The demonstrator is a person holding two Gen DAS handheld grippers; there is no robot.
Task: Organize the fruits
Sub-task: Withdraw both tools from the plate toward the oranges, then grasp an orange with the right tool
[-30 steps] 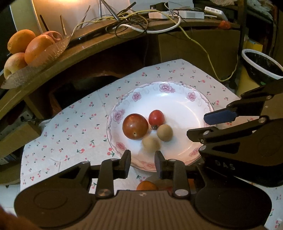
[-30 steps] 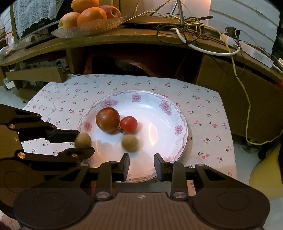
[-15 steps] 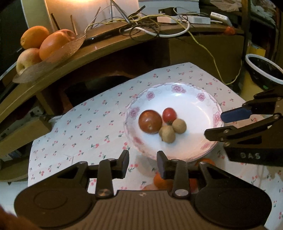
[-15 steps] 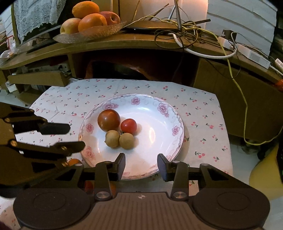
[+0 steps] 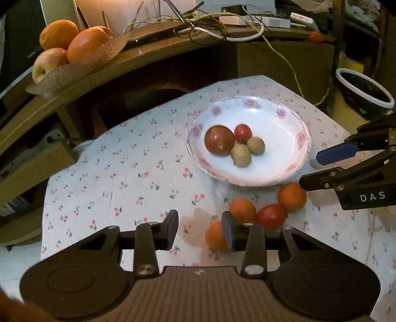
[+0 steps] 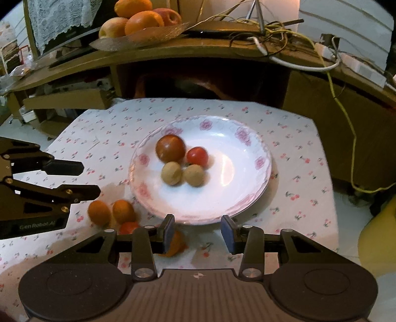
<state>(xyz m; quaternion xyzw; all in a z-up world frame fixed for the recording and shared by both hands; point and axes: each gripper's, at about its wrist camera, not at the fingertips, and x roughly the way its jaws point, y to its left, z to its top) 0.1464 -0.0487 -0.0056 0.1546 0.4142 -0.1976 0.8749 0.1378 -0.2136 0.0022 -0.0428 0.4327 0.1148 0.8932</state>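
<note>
A white flowered plate (image 6: 235, 173) (image 5: 279, 138) on the cherry-print cloth holds a dark red tomato (image 6: 170, 148), a small red tomato (image 6: 197, 156) and two tan round fruits (image 6: 171, 173) (image 6: 194, 175). In front of the plate lie three oranges (image 5: 242, 210) (image 5: 292, 197) (image 5: 215, 236) and a red tomato (image 5: 270, 216). My left gripper (image 5: 200, 228) (image 6: 84, 180) hovers left of the plate, jaws opening with nothing gripped, and the nearest orange lies by its right finger. My right gripper (image 6: 198, 231) (image 5: 319, 168) hangs at the plate's near rim, jaws opening and empty.
A glass dish of oranges and apples (image 6: 138, 22) stands on the wooden shelf behind, beside a tangle of cables (image 6: 272, 37). A black bowl with a white rim (image 5: 363, 91) sits off the table to the right. The cloth ends close behind the plate.
The tan fruit that the left gripper held over the plate now lies in it beside the other. The left gripper has drawn back leftward, and both grippers' jaws have widened.
</note>
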